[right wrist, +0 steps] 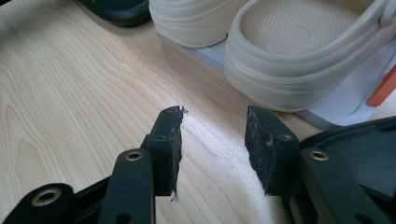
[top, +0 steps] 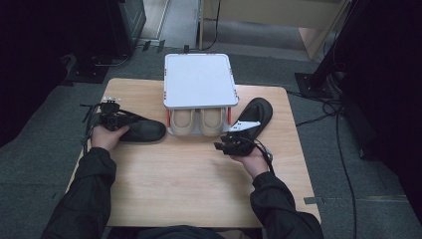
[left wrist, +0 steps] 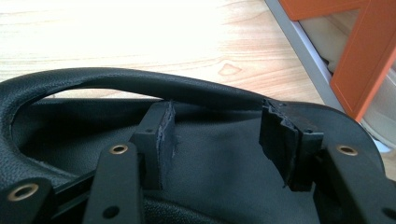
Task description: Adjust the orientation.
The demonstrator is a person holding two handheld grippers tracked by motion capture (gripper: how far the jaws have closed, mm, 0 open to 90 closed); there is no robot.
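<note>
The left gripper point(left wrist: 217, 140) stands with jaws apart over the heel opening of a matte black slipper point(top: 142, 129) near the tabletop's point(top: 199, 189) left edge, apparently gripping nothing. The right gripper point(right wrist: 212, 149) gapes empty above bare wood grain, beside the second black slipper point(top: 256, 113) near the right edge; ribbed cream slippers point(right wrist: 303, 51) sit on a grey rack point(top: 199, 79).

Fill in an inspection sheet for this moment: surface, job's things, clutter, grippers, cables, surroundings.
Surface: light wooden table, mostly bare.
Job's things: left black shoe lying on the table; right black shoe beside the rack; beige shoes on the white shoe rack, lower shelf.
Clutter: nothing seen.
Grippers: left gripper open, jaws over the left shoe's opening, pads not pressing; right gripper open, empty, above the table.
Cables: black cables on the floor, right.
Surroundings: grey carpet, dark stands.
</note>
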